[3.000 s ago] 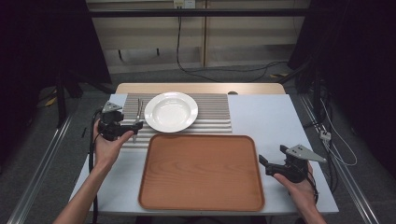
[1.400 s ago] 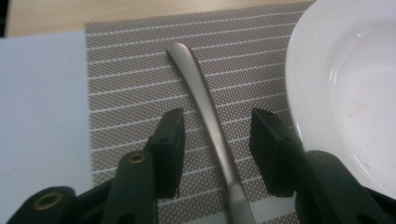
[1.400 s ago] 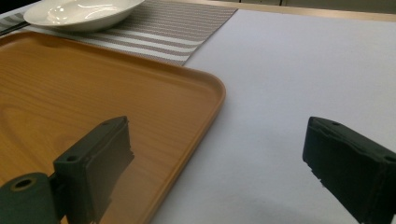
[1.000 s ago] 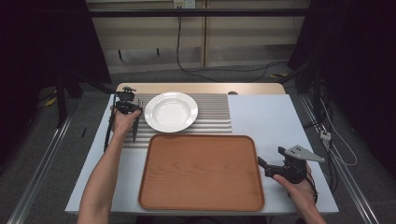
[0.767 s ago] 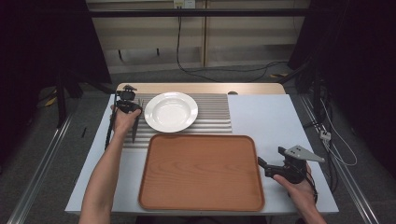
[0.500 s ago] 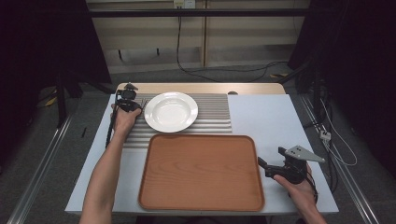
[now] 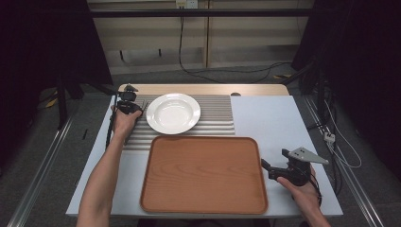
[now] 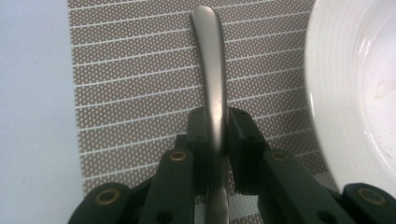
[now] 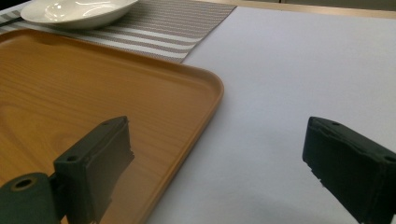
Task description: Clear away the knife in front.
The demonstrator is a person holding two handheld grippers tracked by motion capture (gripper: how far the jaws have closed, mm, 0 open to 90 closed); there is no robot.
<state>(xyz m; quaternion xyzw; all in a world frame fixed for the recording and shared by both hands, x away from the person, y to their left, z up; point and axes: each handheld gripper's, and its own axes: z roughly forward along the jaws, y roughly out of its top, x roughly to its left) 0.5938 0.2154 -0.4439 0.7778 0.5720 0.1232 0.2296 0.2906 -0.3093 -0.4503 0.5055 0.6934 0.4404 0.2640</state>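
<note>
The left gripper (image 8: 217, 135) has its two black jaws pressed against the sides of a slim brushed-metal cutlery handle (image 8: 210, 70), having just finished closing on it; which utensil it is cannot be told. The handle lies on the grey placemat with thin white stripes (image 8: 135, 93), just beside the rim of the shallow round white plate (image 8: 355, 84). From above, that gripper (image 7: 128, 105) sits at the plate's (image 7: 173, 112) left edge. The right gripper (image 9: 215, 168) rests with jaws spread wide and nothing between them, over the white table (image 9: 303, 70) just past the right rim of the rectangular wooden tray (image 9: 93, 88)
</note>
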